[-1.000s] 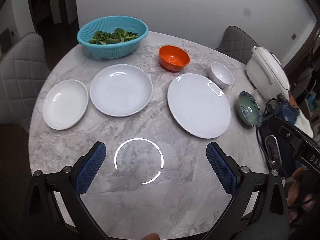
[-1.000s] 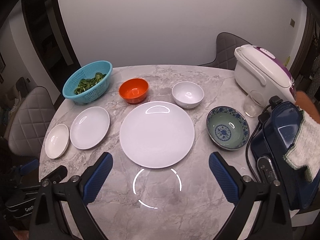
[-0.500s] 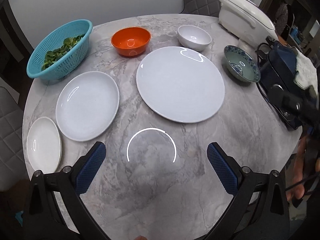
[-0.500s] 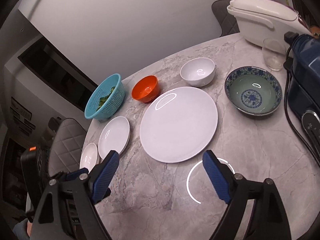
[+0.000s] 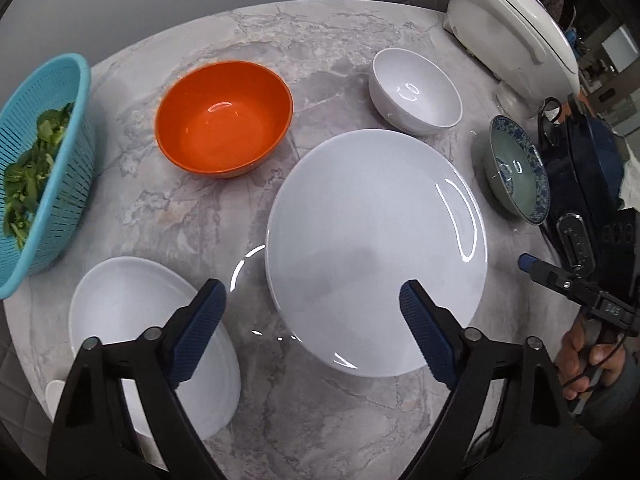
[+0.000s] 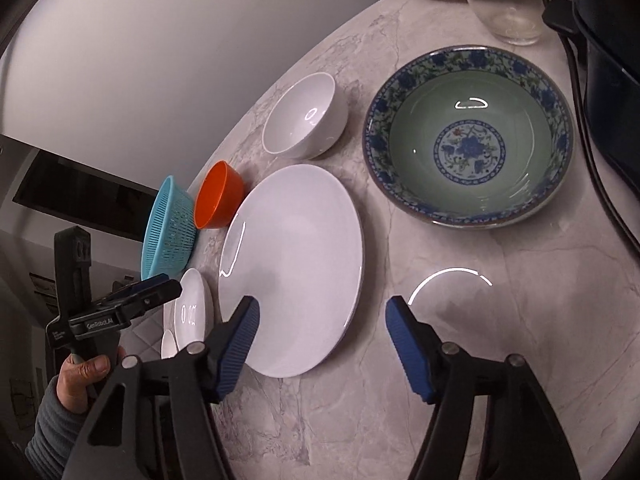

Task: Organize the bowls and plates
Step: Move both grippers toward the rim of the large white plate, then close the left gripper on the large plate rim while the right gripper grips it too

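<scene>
A large white plate (image 5: 376,248) lies mid-table; it also shows in the right wrist view (image 6: 292,264). Behind it stand an orange bowl (image 5: 224,116), a small white bowl (image 5: 416,92) and a blue-patterned green bowl (image 5: 514,168), the last large in the right wrist view (image 6: 468,136). A medium white plate (image 5: 148,332) lies at the left, a smaller one (image 5: 54,394) peeks beside it. My left gripper (image 5: 312,300) is open, low over the large plate's near-left edge. My right gripper (image 6: 322,312) is open over the large plate's right edge.
A teal colander (image 5: 40,168) of greens sits at the far left. A white rice cooker (image 5: 516,20), a dark blue appliance (image 5: 592,184) with a black cord (image 6: 592,128) and a clear glass (image 6: 504,0) stand at the right edge of the marble table (image 5: 320,400).
Both grippers have moved forward and lower toward the table. The left has closed in on the large plate; the right has swung right toward the patterned bowl. Both stay open.
</scene>
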`<control>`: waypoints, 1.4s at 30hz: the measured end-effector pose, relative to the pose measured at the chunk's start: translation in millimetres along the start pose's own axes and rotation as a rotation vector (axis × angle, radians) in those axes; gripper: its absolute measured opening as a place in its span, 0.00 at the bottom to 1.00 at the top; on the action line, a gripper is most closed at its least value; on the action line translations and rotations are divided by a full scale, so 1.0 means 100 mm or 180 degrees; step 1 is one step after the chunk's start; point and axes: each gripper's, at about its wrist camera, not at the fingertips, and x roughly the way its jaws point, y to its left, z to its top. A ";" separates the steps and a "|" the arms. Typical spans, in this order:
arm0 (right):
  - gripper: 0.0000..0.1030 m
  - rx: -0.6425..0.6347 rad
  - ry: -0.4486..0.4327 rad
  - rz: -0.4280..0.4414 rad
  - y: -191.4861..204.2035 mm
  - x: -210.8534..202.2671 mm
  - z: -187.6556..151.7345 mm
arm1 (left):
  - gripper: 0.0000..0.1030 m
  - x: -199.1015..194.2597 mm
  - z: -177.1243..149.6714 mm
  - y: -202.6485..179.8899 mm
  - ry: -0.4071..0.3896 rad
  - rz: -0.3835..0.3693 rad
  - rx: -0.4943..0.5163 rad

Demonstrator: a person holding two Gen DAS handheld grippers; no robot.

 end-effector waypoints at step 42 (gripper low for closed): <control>0.42 0.0232 0.0290 0.0276 -0.37 0.44 0.08 | 0.39 0.55 0.37 0.50 0.0407 -0.0581 -0.0064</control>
